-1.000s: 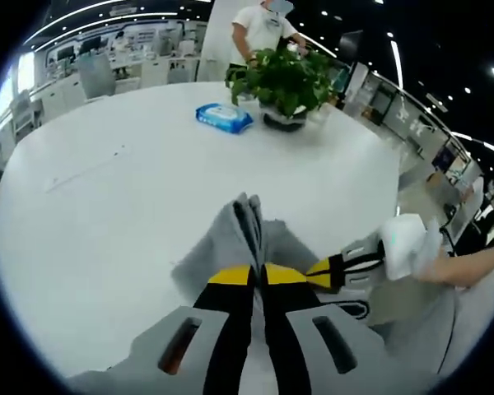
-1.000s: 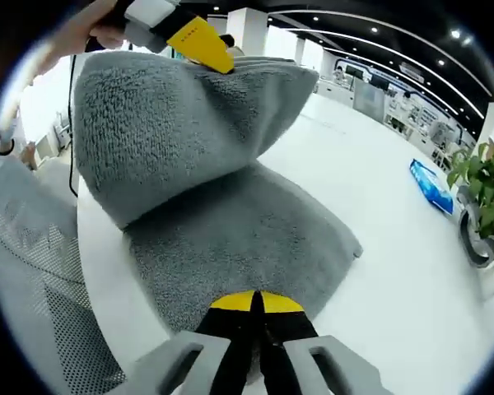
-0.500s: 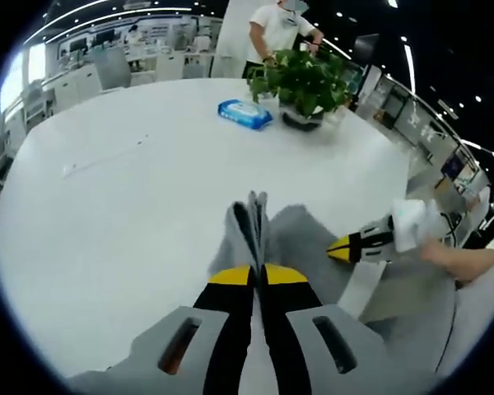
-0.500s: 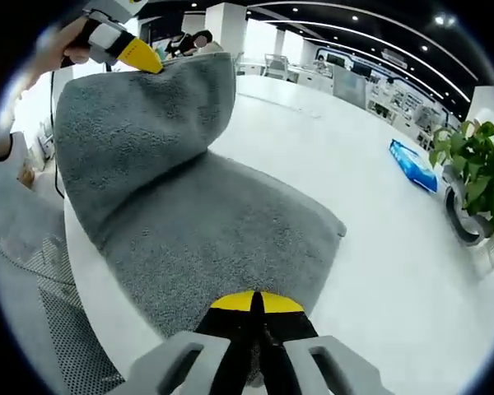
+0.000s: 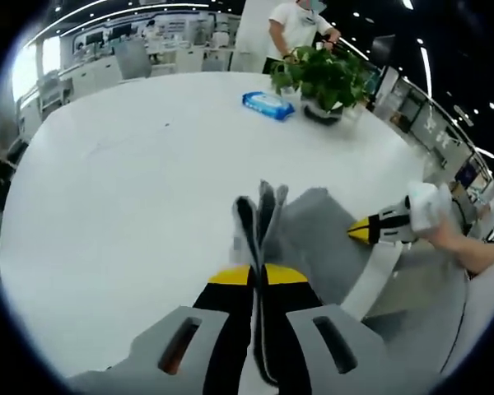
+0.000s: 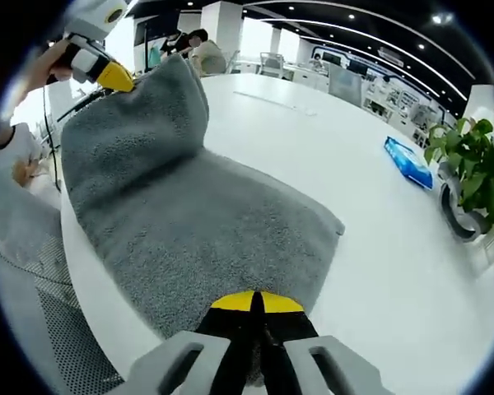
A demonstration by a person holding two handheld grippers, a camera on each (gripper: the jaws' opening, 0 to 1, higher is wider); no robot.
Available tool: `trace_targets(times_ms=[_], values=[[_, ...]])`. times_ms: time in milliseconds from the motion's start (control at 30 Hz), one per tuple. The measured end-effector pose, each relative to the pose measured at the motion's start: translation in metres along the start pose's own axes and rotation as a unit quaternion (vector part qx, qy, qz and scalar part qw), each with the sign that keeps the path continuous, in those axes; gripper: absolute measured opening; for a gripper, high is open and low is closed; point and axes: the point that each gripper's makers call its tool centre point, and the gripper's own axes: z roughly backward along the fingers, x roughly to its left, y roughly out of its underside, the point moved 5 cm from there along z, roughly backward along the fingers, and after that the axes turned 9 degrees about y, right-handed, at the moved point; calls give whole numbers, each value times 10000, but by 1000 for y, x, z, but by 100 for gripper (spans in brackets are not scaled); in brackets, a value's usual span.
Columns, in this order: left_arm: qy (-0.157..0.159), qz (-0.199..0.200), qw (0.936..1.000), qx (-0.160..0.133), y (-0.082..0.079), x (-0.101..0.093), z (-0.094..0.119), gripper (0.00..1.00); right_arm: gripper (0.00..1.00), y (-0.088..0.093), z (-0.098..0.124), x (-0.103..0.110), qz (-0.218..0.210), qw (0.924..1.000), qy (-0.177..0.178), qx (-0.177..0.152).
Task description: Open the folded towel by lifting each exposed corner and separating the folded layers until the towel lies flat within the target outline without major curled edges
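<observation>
A grey towel (image 6: 198, 239) lies spread on the white round table (image 6: 379, 247), near its edge. My right gripper (image 6: 256, 303) is shut on the towel's near edge, low over the table. My left gripper (image 6: 115, 78), at the top left of the right gripper view, holds a far corner raised, so that end stands up in a peak. In the left gripper view, my left gripper (image 5: 258, 276) is shut on bunched towel layers (image 5: 260, 216). The right gripper (image 5: 366, 230) comes in from the right, at the towel's (image 5: 313, 239) other side, held by a hand.
A blue wipes pack (image 5: 267, 104) and a potted plant (image 5: 325, 78) stand at the table's far side, with a person (image 5: 300, 25) behind them. A grey mesh chair (image 6: 33, 329) sits by the table edge next to the towel. Desks and chairs fill the office beyond.
My left gripper has carried the raised corner lower and farther out from the right gripper. The tall fold has opened, and more of the towel lies flat. Both grippers stay shut.
</observation>
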Motion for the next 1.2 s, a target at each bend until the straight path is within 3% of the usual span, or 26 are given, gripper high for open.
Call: trace_targets(times_ms=[333, 600, 733, 933, 1100, 1200], values=[[-258, 544, 9982, -34, 35, 25, 17, 3, 0, 3, 2, 0, 25, 10000, 80, 31], [-422, 695, 9967, -38, 55, 34, 12, 2, 0, 3, 2, 0, 90, 9999, 116, -26], [-564, 679, 9961, -31, 65, 40, 6, 3, 0, 3, 2, 3, 358, 9991, 230, -19], [-820, 461, 9955, 81, 81, 52, -7, 3, 0, 2, 2, 7, 710, 9966, 424, -13], [-1120, -187, 9934, 159, 92, 59, -16, 3, 0, 2, 2, 8, 1046, 9928, 586, -28], [-1253, -644, 9897, 256, 98, 61, -21, 4, 0, 1, 1, 11, 1569, 9846, 772, -4]])
